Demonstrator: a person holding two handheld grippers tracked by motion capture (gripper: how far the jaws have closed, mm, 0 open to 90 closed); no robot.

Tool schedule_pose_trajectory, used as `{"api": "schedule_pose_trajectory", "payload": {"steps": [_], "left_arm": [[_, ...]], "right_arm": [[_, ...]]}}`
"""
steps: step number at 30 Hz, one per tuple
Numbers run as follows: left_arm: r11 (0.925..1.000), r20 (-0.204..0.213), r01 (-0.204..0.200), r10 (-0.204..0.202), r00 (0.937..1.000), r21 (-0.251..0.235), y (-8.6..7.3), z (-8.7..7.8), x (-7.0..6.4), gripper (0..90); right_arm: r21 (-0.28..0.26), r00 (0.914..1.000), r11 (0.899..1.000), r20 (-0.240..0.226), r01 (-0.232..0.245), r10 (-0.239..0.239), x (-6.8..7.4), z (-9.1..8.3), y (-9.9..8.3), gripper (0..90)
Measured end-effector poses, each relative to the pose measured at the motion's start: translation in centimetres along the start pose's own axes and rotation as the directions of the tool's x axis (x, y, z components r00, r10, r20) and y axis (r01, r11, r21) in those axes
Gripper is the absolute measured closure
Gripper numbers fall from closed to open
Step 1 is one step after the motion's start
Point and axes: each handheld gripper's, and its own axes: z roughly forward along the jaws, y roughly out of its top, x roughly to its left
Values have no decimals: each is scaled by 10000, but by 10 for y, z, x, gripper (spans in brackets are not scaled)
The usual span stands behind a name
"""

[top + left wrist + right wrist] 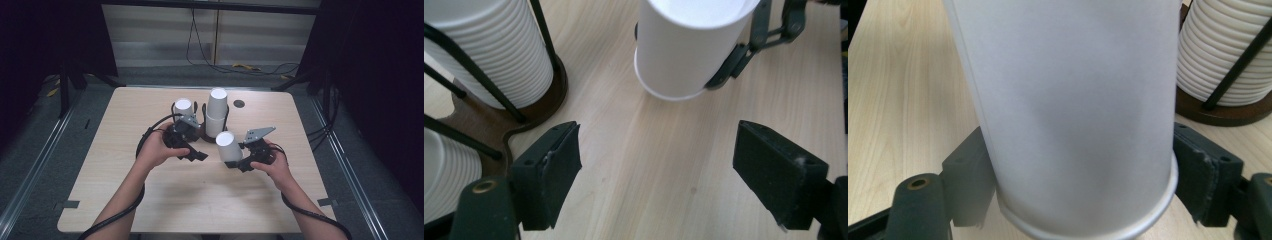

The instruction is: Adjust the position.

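1. Under both sets of jaws, the bench (125,165): light wood, the biggest thing here; what can be seen of it is bare apart from the cup rack and the work in hand.
2. Beyond the left gripper's jaws, the cup rack (204,131): dark round base with black wire uprights, holding stacks of nested white cups (216,112); a second stack (183,106) stands just beside it. In the left gripper view the ribbed stack (499,50) is up and to the left of the left-hand jaw.
3. Between the right gripper's (245,162) jaws, the paper cup (1068,115): a single white cup, upside down, rolled rim toward the camera, closed bottom away. Jaws pinch it on both side walls just above the rim. It looks lifted off the bench, close beside the rack base.
4. Left gripper (656,170): jaws spread wide, nothing between them, bare bench under the gap. The held cup (689,45) is straight ahead of them, near but apart.
5. Handling, my read: cup is very light, thin-walled, smooth, crushes easily. Grip near the rolled rim, where the wall is stiffest, with light pressure. Mid-wall squeeze would likely dent it or let it slip.
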Motion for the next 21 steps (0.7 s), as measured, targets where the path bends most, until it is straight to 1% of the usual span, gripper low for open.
{"api": "schedule_pose_trajectory", "payload": {"steps": [1,2,4,5,6,8,9,10,11,14,15,16,17,18,20,21], "left_arm": [[10000,33,84,-84,10000,-27,-3,2,0,189],[10000,65,65,-65,10000,44,-5,3,0,189],[9998,121,167,-168,9998,75,-10,6,0,189],[9996,167,270,-271,9995,83,-13,8,-1,189],[9997,171,234,-235,9996,95,-14,10,-1,189],[9990,212,436,-437,9988,44,-19,13,-2,189],[9994,230,337,-339,9992,85,-22,14,-1,188],[9994,230,337,-339,9992,85,-22,14,-1,188],[9991,226,432,-430,9988,-50,-24,15,-1,188],[9987,193,502,-500,9986,-87,-26,16,-2,187],[9994,184,335,-336,9993,67,-27,16,-1,187],[9986,184,520,-518,9985,-62,-28,18,-2,187],[9994,191,340,-340,9992,39,-29,18,-1,187],[9991,162,422,-421,9990,-40,-30,19,-1,187],[9991,154,430,-429,9990,-72,-33,19,-1,186],[9991,32,428,-428,9991,21,-34,20,-1,187]], "right_arm": [[66,10000,10000,16,-6,5,0,-1,0,214],[119,10000,9999,15,-26,26,0,-2,-1,213],[225,10000,9997,2,-2,2,-1,-4,-2,213],[452,9999,9989,19,137,-138,-1,-7,-2,213],[517,9999,9985,37,158,-160,-2,-8,-2,213],[569,9998,9982,70,191,-195,-3,-11,-2,213],[521,9999,9986,90,86,-91,-5,-16,-2,213],[521,9999,9986,90,86,-91,-5,-16,-2,213],[525,10000,9986,57,76,-79,-5,-17,-2,214],[789,9997,9966,54,217,-222,-6,-18,0,213],[807,9998,9965,38,205,-208,-5,-18,0,213],[843,9997,9961,21,241,-244,-5,-18,1,213],[982,9996,9947,-7,290,-290,-4,-17,3,212],[982,9996,9947,-7,290,-290,-4,-17,3,212],[1178,9995,9925,-92,324,-315,-4,-15,4,212],[1246,9991,9913,-103,422,-413,-4,-14,5,212]]}}
